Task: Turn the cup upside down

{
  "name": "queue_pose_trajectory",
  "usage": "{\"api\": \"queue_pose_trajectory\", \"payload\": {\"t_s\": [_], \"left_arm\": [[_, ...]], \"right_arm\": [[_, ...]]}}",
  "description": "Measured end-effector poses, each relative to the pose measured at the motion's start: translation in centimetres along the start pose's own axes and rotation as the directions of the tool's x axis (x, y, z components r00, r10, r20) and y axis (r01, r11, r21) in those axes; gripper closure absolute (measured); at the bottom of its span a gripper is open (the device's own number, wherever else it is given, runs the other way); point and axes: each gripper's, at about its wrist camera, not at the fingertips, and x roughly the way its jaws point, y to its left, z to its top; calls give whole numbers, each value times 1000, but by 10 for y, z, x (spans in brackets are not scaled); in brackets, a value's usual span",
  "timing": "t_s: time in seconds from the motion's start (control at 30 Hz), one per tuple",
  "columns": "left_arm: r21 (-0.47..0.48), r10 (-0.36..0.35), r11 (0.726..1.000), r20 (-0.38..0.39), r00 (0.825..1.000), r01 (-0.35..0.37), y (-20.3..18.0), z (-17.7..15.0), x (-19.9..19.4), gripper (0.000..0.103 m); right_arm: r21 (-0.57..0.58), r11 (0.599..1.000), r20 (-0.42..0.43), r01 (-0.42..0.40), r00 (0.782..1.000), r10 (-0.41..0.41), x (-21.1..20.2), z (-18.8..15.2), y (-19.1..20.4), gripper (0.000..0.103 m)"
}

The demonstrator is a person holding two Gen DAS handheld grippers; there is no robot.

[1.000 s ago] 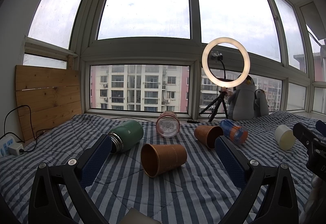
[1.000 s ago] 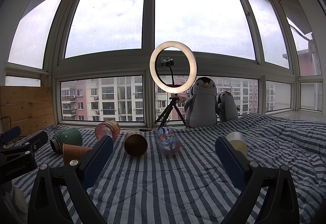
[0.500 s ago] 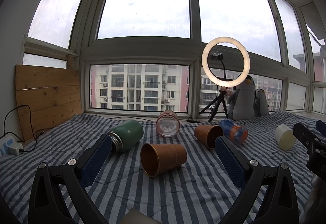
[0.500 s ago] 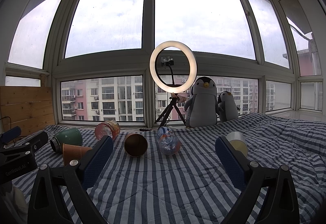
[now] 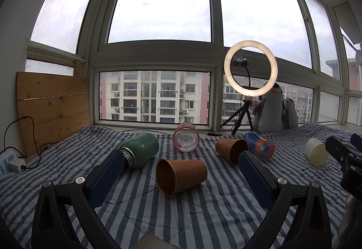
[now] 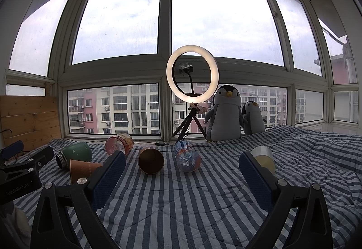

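Covering the whole scene, a blue-and-white striped quilt (image 5: 203, 215) carries six containers lying on their sides. The left gripper (image 5: 181, 172) and right gripper (image 6: 182, 171) hover above it, jaws apart and empty. A green metal flask (image 5: 142, 150) lies far left; the brown paper cup (image 5: 181, 176) lies nearest, between the left jaws, its mouth facing near-left.

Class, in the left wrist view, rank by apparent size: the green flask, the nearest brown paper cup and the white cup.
1. Nearest brown paper cup and green flask: look alike, and the cup lies nearer, so unranked.
2. White cup: smallest, though farther off.
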Motion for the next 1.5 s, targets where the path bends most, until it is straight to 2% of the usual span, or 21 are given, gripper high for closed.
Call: {"api": "queue_pose_trajectory", "payload": {"t_s": [0.4, 0.63, 0.9, 1.0, 1.1, 1.2, 1.3, 1.37, 1.5], "left_arm": [[-6, -12, 1000, -8, 1000, 11, 3, -7, 1, 0], [-2, -31, 1000, -48, 998, 31, 1, -7, 10, 0], [-5, -62, 998, -102, 993, 62, 2, -7, 24, 0], [7, -71, 997, -127, 989, 73, -1, -6, 30, 0], [10, -85, 996, -166, 982, 88, -6, -1, 40, 0], [-9, -118, 993, -237, 964, 119, -15, 12, 58, 0], [-4, -140, 989, -293, 946, 145, -33, 30, 79, 0], [33, -137, 987, -317, 939, 155, -53, 44, 92, 0], [81, -152, 977, -377, 914, 196, -99, 73, 129, 0]], "right_arm": [[1, 1000, -19, -8, 1000, 9, 2, 0, 0, 1], [48, 998, -69, -26, 997, 29, 13, 0, -11, 1], [126, 992, -167, -26, 985, 47, 37, 7, -48, 1], [118, 993, -189, -13, 981, 35, 47, 11, -62, 1], [134, 990, -229, -37, 971, 67, 60, 15, -77, 2], [138, 989, -251, -58, 964, 92, 69, 19, -89, 2], [148, 985, -277, -93, 952, 132, 79, 22, -102, 9], [170, 977, -308, -127, 935, 175, 89, 24, -110, 19], [200, 961, -347, -191, 904, 252, 109, 29, -122, 40]]}}
